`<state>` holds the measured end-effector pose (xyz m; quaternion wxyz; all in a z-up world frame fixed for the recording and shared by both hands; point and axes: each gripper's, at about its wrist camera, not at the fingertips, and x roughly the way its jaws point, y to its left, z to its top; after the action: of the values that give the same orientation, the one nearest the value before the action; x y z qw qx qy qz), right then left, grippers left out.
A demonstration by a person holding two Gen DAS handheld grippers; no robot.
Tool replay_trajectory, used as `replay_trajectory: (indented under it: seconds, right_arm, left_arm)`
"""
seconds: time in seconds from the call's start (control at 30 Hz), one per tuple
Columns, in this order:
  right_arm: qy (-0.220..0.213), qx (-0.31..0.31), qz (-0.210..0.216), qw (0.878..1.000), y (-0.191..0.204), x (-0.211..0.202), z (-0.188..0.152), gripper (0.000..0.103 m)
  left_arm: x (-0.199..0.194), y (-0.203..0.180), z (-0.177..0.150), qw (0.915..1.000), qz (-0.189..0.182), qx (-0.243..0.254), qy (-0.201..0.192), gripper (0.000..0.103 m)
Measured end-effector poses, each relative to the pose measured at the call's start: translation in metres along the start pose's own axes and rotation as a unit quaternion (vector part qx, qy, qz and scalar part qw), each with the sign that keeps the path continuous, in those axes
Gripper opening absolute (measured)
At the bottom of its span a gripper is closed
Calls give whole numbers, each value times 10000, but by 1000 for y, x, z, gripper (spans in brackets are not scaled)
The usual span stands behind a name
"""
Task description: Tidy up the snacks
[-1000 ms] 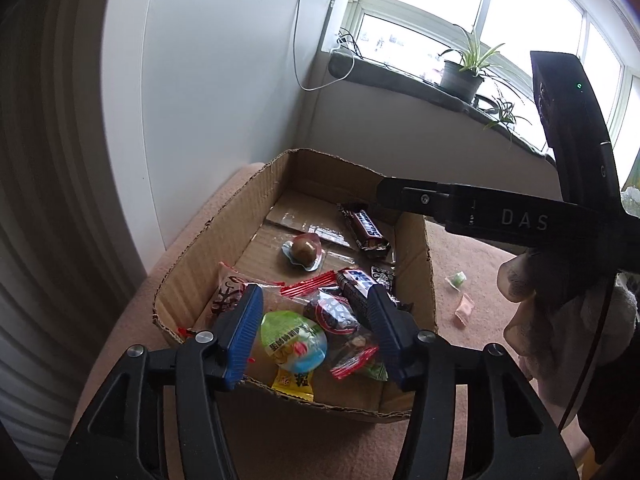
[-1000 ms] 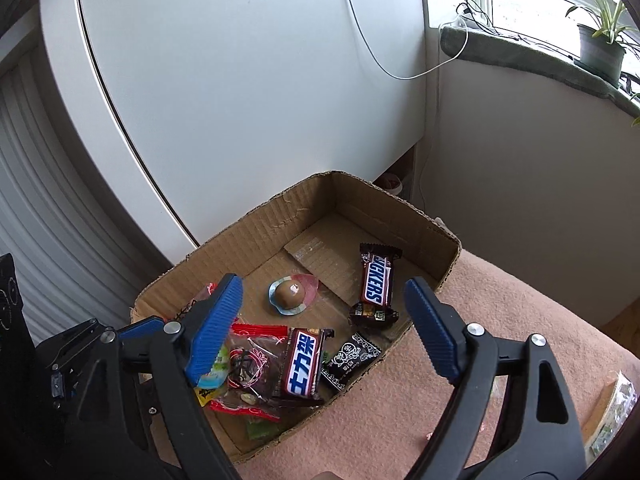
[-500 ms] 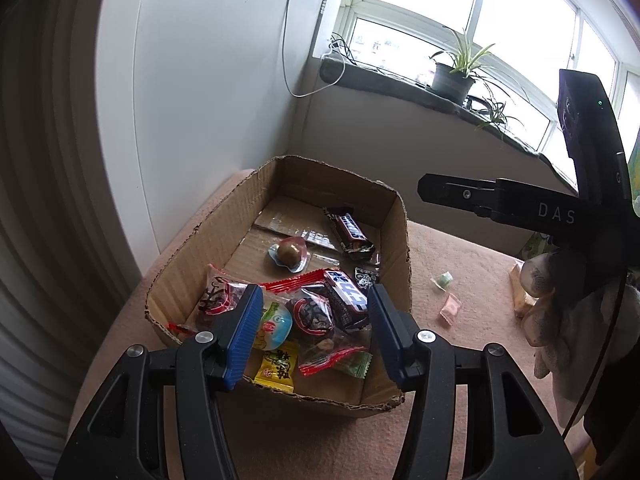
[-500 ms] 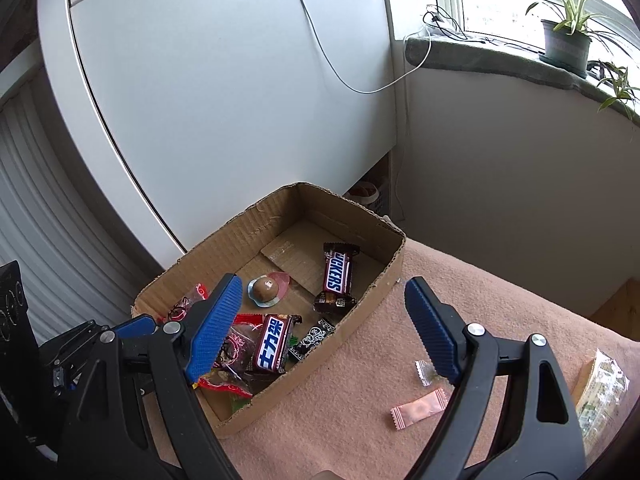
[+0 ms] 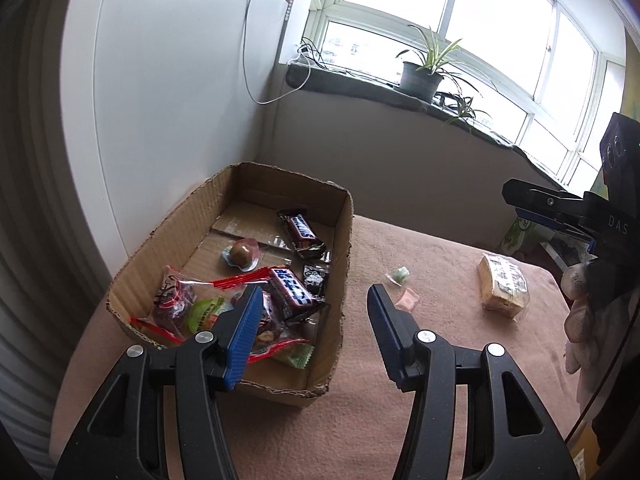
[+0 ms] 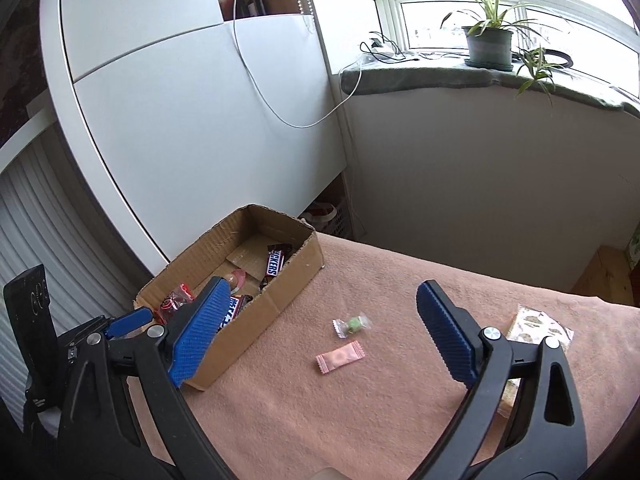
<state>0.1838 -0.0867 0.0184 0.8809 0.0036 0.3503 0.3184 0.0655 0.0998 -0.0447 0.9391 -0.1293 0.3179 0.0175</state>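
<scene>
Clearly 3 snacks are left outside the cardboard box [image 6: 256, 320]: a pink wrapped candy [image 6: 341, 357], a green wrapped candy [image 6: 352, 324] just beyond it, and a larger pale packet [image 5: 503, 289] well off to the right. All 3 lie flat on the pink cloth over the counter [image 6: 360, 420]. The box sits near the counter's left end, already holding Snickers bars [image 5: 301, 233], a round jelly cup [image 5: 241, 253] and red-edged bags.

The right claw [image 6: 320, 336] hangs above the 2 candies, spread wide and gripping nothing. The left claw [image 5: 314, 326] hovers over the box's near right corner, also spread and empty.

Picking up the pink candy looks like the step in hand. It is thin, so the right claw should probably come down until both pads straddle the wrapper's short sides, touch the cloth lightly, then close on its middle without snagging fabric. Keeping clear of the green candy avoids nudging it away.
</scene>
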Motion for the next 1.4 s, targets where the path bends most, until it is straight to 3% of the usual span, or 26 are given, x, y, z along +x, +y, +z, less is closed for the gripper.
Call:
replay_trajectory:
  seconds: [0.4,0.57,0.73,0.8,0.87,0.93,0.97,1.13,1.4]
  right_arm:
    - [-206,433,-360,9982,-63,-74,-26,96]
    - [-113,359,-256,9990,-68,-73,-27,96]
    - [73,280,139,9995,-63,-52,-20,96]
    - [270,208,269,9991,-56,-34,-14,91]
    - [619,134,491,9968,-45,-10,-6,64]
    - [1062,115,614,9924,-32,19,0,45]
    - [1240,113,680,9899,-26,33,1,40]
    - [1975,8,538,9788,-9,106,-1,23]
    - [2678,-456,72,9624,12,181,-14,18]
  left_arm:
    - [14,-54,-8,9983,-423,376,142,53]
    - [26,-74,-14,9965,-577,546,279,53]
    - [37,-88,-21,9946,-716,596,449,53]
    - [37,-89,-23,9944,-739,593,460,53]
    - [34,-87,-25,9946,-750,557,452,51]
    - [30,-84,-27,9948,-749,526,448,51]
    - [27,-81,-28,9950,-743,500,436,51]
    - [13,-62,-29,9965,-674,344,365,51]
    - [1,-31,-29,9978,-586,69,304,51]
